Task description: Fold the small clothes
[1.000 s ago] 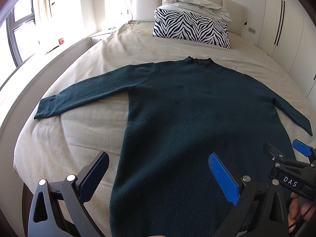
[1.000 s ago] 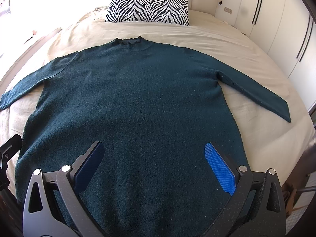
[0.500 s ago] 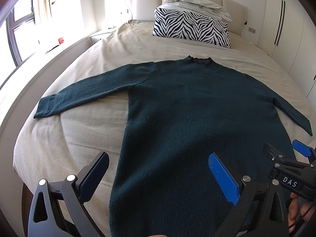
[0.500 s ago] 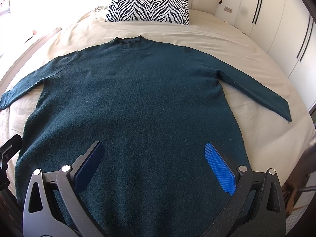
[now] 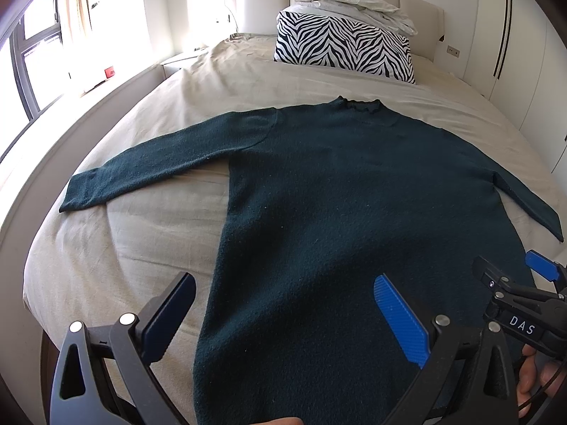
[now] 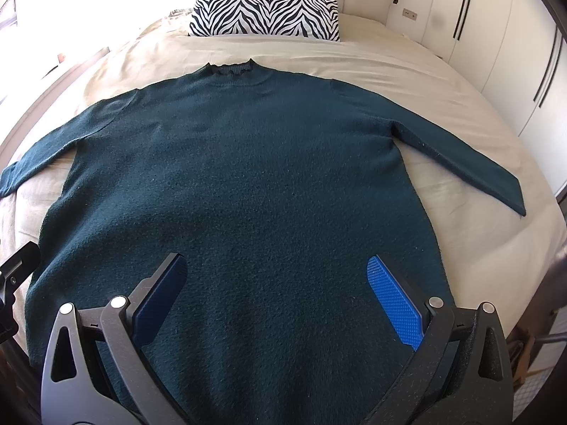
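A dark green long-sleeved sweater [image 5: 347, 191] [image 6: 248, 163] lies flat on the beige bed, collar toward the headboard, both sleeves spread outward. My left gripper [image 5: 283, 290] hovers open above the sweater's lower left edge, nothing between its fingers. Over the lower middle of the sweater my right gripper [image 6: 276, 276] hangs open and empty. The right gripper's blue tip [image 5: 542, 269] also shows at the right edge of the left wrist view. The sweater's hem is hidden below both views.
A zebra-striped pillow [image 5: 340, 49] [image 6: 265, 10] with a folded white duvet [image 5: 351, 3] on top sits at the headboard. Windows [image 5: 32, 71] run along the left; white wardrobe doors [image 6: 524, 46] stand on the right. Bare beige sheet [image 5: 124, 241] flanks the sweater.
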Demonstrator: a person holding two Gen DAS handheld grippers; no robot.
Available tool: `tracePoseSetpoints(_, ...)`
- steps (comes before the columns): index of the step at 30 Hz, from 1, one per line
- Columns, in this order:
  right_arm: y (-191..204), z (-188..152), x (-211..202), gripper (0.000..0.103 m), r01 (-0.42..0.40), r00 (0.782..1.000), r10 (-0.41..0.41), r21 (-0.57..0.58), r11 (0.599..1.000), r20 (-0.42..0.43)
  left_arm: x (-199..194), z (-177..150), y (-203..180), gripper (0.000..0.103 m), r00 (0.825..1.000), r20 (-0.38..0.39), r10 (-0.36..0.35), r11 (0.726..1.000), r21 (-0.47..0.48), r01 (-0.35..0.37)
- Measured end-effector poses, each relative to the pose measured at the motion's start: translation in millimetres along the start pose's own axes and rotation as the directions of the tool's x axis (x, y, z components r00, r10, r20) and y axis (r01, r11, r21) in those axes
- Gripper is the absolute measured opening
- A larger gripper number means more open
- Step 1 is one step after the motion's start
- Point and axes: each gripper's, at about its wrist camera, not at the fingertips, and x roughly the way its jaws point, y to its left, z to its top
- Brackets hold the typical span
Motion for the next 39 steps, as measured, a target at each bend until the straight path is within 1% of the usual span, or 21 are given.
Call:
tracePoseSetpoints(6,-5,4,7,0.103,-0.008,1.0,0.008,0.012,1.0,-0.008,4,7,-1,0.103,0.999,-0.019,-0.042,0.999,-0.01,0.042)
tracePoseSetpoints(9,-23,8,4,0.103,-0.045,0.999,0.043,0.065,0.997,0.027,7,9,-6,0.103,0.999,-0.018,-0.047,0.999,-0.001,0.047)
tracePoseSetpoints(12,-66,16,0,0.103,-0.102,0.992,0.088,0.176,0.979,0.09,11,12,-9,0.103,0.997,-0.026,-0.068,0.998,0.0,0.068)
tracePoseSetpoints(15,-137,24,0,0.103,-0.112,0.987,0.067,0.329,0.938,0.144,22,16,-5,0.103,0.986,-0.065,-0.154,0.987,-0.064,0.15)
tracePoseSetpoints(17,-196,25,3,0.103,-0.119,0.986,0.05,0.454,0.883,0.162,30,21,-1,0.103,0.976,-0.081,-0.202,0.975,-0.114,0.192)
tracePoseSetpoints(18,-227,23,6,0.103,-0.138,0.982,0.049,0.521,0.842,0.181,33,23,-1,0.103,0.974,-0.081,-0.213,0.971,-0.127,0.202)
tracePoseSetpoints(19,-256,20,9,0.103,-0.158,0.978,0.047,0.582,0.797,0.202,35,26,-1,0.103,0.973,-0.075,-0.221,0.968,-0.136,0.209)
tracePoseSetpoints(21,-312,8,18,0.103,-0.203,0.971,0.047,0.703,0.681,0.234,40,33,-4,0.103,0.971,-0.063,-0.232,0.964,-0.149,0.221)
tracePoseSetpoints(24,-380,-8,41,0.103,-0.23,0.967,0.034,0.811,0.537,0.252,49,44,-13,0.103,0.97,-0.05,-0.239,0.962,-0.147,0.229)
tracePoseSetpoints(25,-397,-14,49,0.101,-0.238,0.966,0.033,0.832,0.5,0.256,51,48,-16,0.103,0.968,-0.031,-0.249,0.959,-0.15,0.241)
tracePoseSetpoints(27,-426,-22,69,0.092,-0.268,0.961,0.058,0.867,0.42,0.269,56,54,-24,0.103,0.964,-0.011,-0.265,0.955,-0.14,0.261)
tracePoseSetpoints(28,-442,-25,79,0.09,-0.282,0.959,0.074,0.883,0.375,0.275,58,56,-28,0.103,0.964,-0.014,-0.265,0.957,-0.127,0.261)
tracePoseSetpoints(29,-455,-28,88,0.084,-0.288,0.957,0.08,0.895,0.34,0.278,61,59,-32,0.103,0.965,-0.028,-0.261,0.96,-0.111,0.256)
tracePoseSetpoints(30,-466,-29,99,0.081,-0.297,0.955,0.084,0.903,0.311,0.285,66,62,-37,0.103,0.965,-0.062,-0.255,0.964,-0.099,0.249)
tracePoseSetpoints(32,-484,-26,109,0.077,-0.305,0.952,0.07,0.908,0.288,0.297,76,66,-41,0.103,0.963,-0.107,-0.246,0.965,-0.115,0.234)
tracePoseSetpoints(34,-497,-22,118,0.076,-0.32,0.946,0.049,0.901,0.291,0.32,82,69,-41,0.103,0.964,-0.11,-0.241,0.965,-0.135,0.226)
tracePoseSetpoints(35,-503,-22,125,0.071,-0.323,0.945,0.045,0.898,0.299,0.325,85,71,-42,0.103,0.964,-0.107,-0.242,0.964,-0.139,0.226)
tracePoseSetpoints(36,-511,-19,131,0.062,-0.317,0.947,0.044,0.898,0.305,0.319,89,72,-42,0.103,0.964,-0.108,-0.244,0.963,-0.142,0.228)
tracePoseSetpoints(37,-516,-15,137,0.057,-0.31,0.949,0.051,0.896,0.316,0.311,93,74,-43,0.103,0.961,-0.113,-0.253,0.961,-0.147,0.236)
tracePoseSetpoints(38,-520,-10,144,0.047,-0.306,0.951,0.059,0.891,0.337,0.304,97,76,-43,0.103,0.956,-0.116,-0.27,0.956,-0.153,0.252)
tracePoseSetpoints(39,-521,-3,151,0.031,-0.288,0.957,0.066,0.886,0.363,0.284,100,77,-43,0.103,0.95,-0.116,-0.289,0.949,-0.161,0.269)
